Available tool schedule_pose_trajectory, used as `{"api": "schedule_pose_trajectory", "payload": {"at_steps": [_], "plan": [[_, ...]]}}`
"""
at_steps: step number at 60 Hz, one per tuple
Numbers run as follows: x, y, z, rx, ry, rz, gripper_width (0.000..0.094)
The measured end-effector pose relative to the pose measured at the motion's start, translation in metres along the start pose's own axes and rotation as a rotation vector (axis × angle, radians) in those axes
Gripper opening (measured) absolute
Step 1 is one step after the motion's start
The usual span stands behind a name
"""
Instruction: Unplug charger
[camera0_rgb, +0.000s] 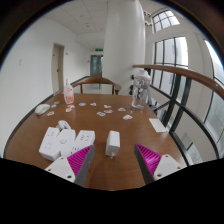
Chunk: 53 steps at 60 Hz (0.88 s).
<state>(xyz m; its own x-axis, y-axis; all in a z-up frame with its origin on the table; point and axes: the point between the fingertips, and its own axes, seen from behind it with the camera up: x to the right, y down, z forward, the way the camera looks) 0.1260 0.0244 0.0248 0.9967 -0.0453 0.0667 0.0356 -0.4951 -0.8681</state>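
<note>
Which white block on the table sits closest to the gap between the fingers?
The upright charger, alone just ahead of the open gripper. The power strips lie flat, off to the side.

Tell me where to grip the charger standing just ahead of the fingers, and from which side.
Grip the charger across its upright white body, on the two side faces. It stands up from the table just beyond the open fingers and roughly centred on their gap, so probably come straight forward and close on it. The power strip at its left leaves room. What it plugs into is unclear.

Office meeting room: long wooden conference table (110, 130), tall windows (182, 65), white column (124, 45).
</note>
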Motion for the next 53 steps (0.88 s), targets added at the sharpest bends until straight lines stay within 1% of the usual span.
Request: {"api": "schedule_pose_trajectory", "payload": {"at_steps": [7, 19, 32, 41, 47, 53], "plan": [[-0.009, 0.001, -0.032, 0.023, -0.039, 0.019, 0.0845], [-0.024, -0.002, -0.110, 0.117, -0.062, -0.013, 0.0846], [-0.039, 0.010, -0.174, 0.160, -0.091, -0.004, 0.0844], [-0.028, 0.017, -0.192, 0.185, -0.066, -0.038, 0.0843], [-0.013, 0.024, -0.189, 0.179, -0.043, -0.024, 0.0844], [-0.011, 0.025, -0.181, 0.185, -0.080, 0.029, 0.0831]]}}
